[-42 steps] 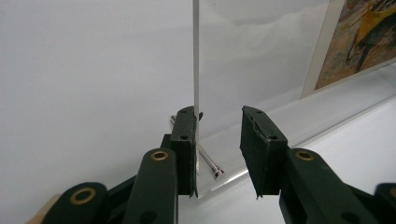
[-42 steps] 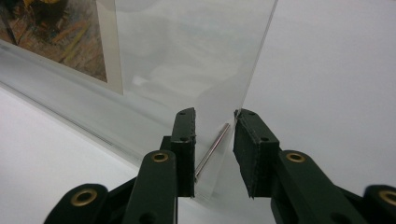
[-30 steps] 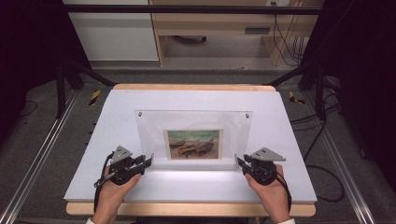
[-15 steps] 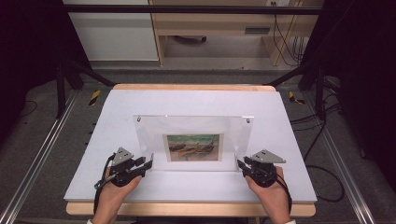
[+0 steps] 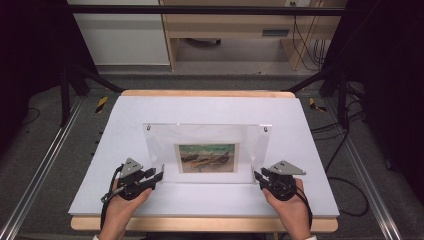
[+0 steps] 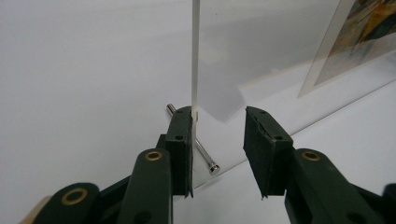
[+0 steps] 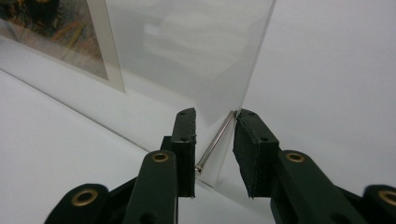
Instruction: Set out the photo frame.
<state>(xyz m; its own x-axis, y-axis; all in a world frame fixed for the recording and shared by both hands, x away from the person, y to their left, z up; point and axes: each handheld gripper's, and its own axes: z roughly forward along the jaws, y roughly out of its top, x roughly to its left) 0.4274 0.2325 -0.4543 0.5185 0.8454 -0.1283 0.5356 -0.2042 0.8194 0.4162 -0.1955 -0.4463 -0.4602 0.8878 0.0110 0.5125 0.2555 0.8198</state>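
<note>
A clear acrylic picture frame (image 5: 207, 142) with a painted print (image 5: 206, 158) in it stands upright on the white table top (image 5: 210, 107). My left gripper (image 5: 161, 172) is at its lower left corner. In the left gripper view the panel edge (image 6: 194, 56) rests against one pad of the left gripper (image 6: 218, 112), and a steel bolt (image 6: 205, 156) lies in the gap. The other pad stands clear of it. My right gripper (image 5: 256, 175) is at the lower right corner. In the right gripper view my right gripper (image 7: 215, 113) has its pads closed across the corner bolt (image 7: 215, 142) and panel (image 7: 187, 46).
The table's wooden front edge (image 5: 200, 225) runs just behind my hands. Aluminium rails (image 5: 42, 170) flank the table on both sides. Cables (image 5: 345, 190) trail on the floor at the right. A wooden cabinet (image 5: 230, 35) stands beyond the far edge.
The frame's top and bottom edges have shifted slightly toward me since the earliest frame. Both hands have stayed at the lower corners.
</note>
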